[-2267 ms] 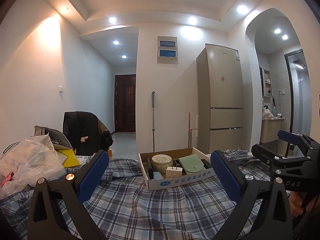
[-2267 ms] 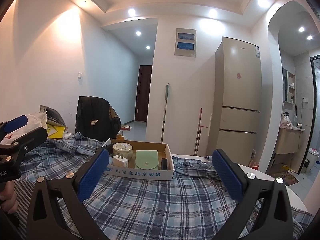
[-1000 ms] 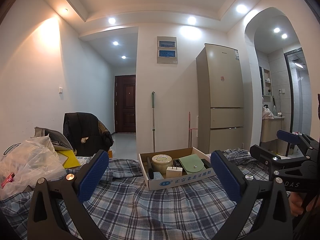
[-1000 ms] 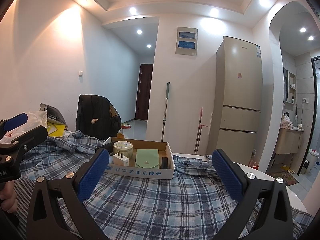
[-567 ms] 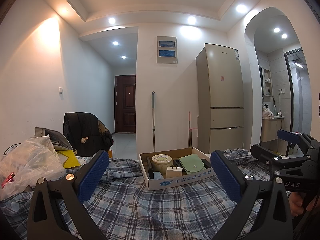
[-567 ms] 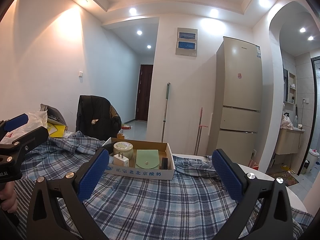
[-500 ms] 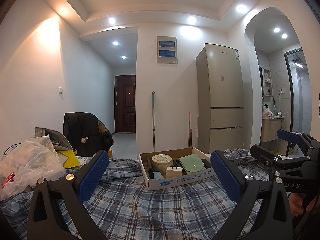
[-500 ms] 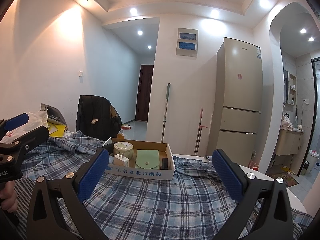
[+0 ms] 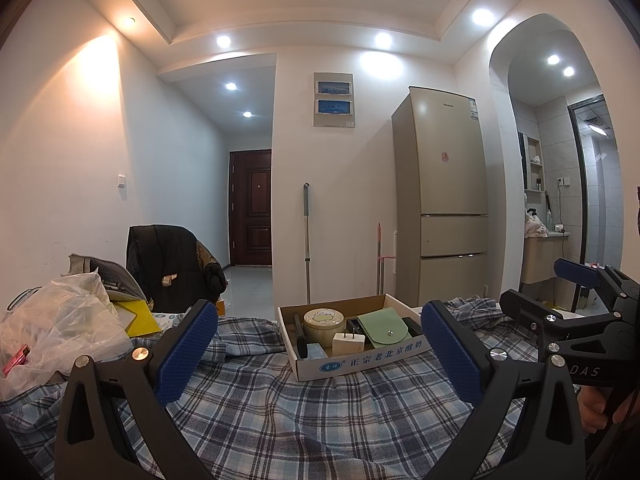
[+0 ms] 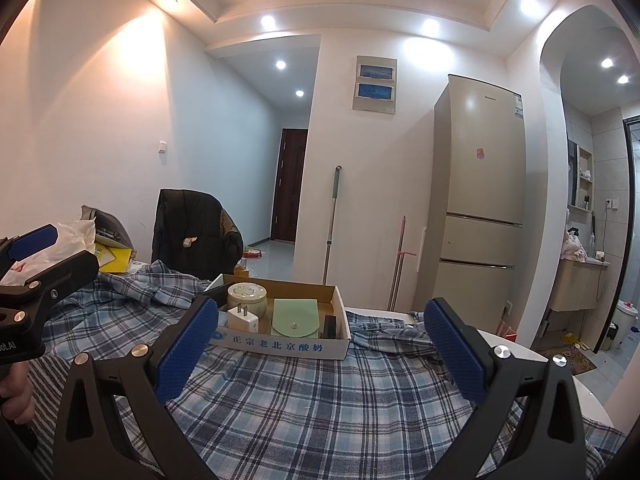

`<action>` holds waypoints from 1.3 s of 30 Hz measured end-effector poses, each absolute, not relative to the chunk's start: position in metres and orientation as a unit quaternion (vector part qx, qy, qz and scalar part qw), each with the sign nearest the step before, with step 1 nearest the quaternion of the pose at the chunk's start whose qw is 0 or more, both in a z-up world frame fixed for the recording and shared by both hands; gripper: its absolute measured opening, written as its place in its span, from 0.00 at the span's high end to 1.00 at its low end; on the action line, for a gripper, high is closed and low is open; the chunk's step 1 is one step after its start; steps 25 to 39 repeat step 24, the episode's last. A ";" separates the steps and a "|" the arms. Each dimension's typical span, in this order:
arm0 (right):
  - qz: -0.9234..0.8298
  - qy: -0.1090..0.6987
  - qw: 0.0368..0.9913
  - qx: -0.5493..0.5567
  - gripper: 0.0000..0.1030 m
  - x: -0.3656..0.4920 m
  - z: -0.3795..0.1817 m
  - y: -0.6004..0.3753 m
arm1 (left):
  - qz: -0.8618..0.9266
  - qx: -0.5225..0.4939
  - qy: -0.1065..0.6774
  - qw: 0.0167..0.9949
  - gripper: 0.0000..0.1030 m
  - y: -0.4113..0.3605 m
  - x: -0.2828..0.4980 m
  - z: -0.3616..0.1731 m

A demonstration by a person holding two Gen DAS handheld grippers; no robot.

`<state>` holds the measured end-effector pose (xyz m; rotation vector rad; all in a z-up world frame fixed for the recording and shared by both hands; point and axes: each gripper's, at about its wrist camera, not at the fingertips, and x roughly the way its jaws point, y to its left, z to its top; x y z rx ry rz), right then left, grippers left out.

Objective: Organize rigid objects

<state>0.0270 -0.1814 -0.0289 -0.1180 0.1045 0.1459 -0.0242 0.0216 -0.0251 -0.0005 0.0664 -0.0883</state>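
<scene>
A shallow cardboard box (image 9: pixel 360 362) (image 10: pixel 280 346) sits on the plaid cloth ahead of both grippers. It holds a round cream tin (image 9: pixel 323 322) (image 10: pixel 247 296), a white plug adapter (image 9: pixel 348 344) (image 10: pixel 242 319), a green snap pouch (image 9: pixel 384 330) (image 10: pixel 295 318) and dark items. My left gripper (image 9: pixel 318 354) is open and empty, short of the box. My right gripper (image 10: pixel 320 350) is open and empty, also short of the box. Each gripper shows at the edge of the other's view.
A plaid blue cloth (image 9: pixel 280 420) covers the table. A clear plastic bag (image 9: pixel 52 328) and a yellow folder (image 9: pixel 138 318) lie at the left. A chair with a dark jacket (image 9: pixel 168 264) stands behind. A fridge (image 9: pixel 444 196) stands against the far wall.
</scene>
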 end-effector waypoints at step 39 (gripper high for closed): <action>0.073 0.052 0.994 -0.059 0.00 0.027 -0.028 -0.182 | -0.044 0.002 0.034 0.998 0.00 0.021 -0.024 -0.026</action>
